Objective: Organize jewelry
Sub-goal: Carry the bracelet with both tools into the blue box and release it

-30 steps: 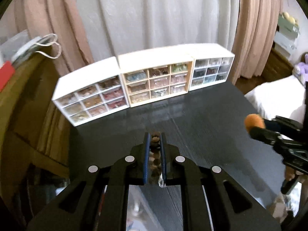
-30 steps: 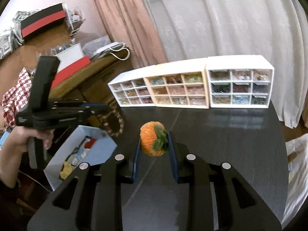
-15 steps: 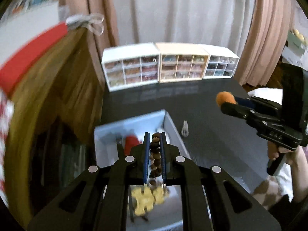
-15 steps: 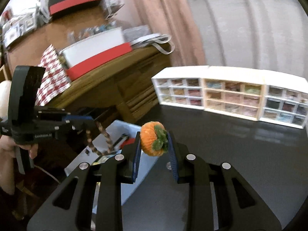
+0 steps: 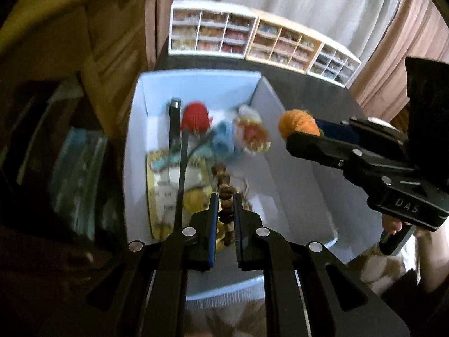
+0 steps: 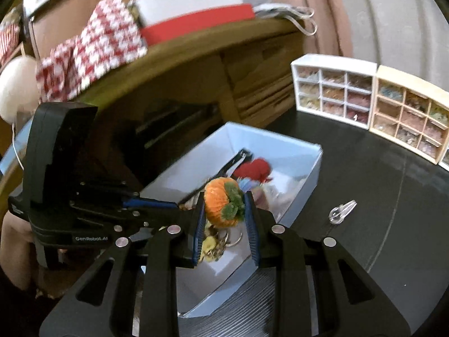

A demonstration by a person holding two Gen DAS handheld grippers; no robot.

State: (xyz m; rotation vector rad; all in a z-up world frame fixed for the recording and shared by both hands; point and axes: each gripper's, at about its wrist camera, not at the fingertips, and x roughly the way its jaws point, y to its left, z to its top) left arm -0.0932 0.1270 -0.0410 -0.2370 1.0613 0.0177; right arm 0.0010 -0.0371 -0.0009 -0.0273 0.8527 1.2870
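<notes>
Left claw [image 5: 224, 205] clamps brown bead strand [image 5: 223, 189] over pale blue box [image 5: 280, 151]; right claw [image 6: 224, 210] grips orange pumpkin charm [image 6: 223, 202] above it too. Both unreleased. Box holds several knitted charms; clear clip [image 6: 341, 211] on tabletop [image 6: 378, 196] at 3 o'clock remains.

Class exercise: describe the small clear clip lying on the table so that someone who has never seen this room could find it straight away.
Start at the black table with the row of small drawer cabinets along its back. In front of them sits a pale blue open box; the clear clip lies on bare tabletop just right of that box. It is the only loose item outside the box, transparent and glinting rather than woolly or coloured.
</notes>
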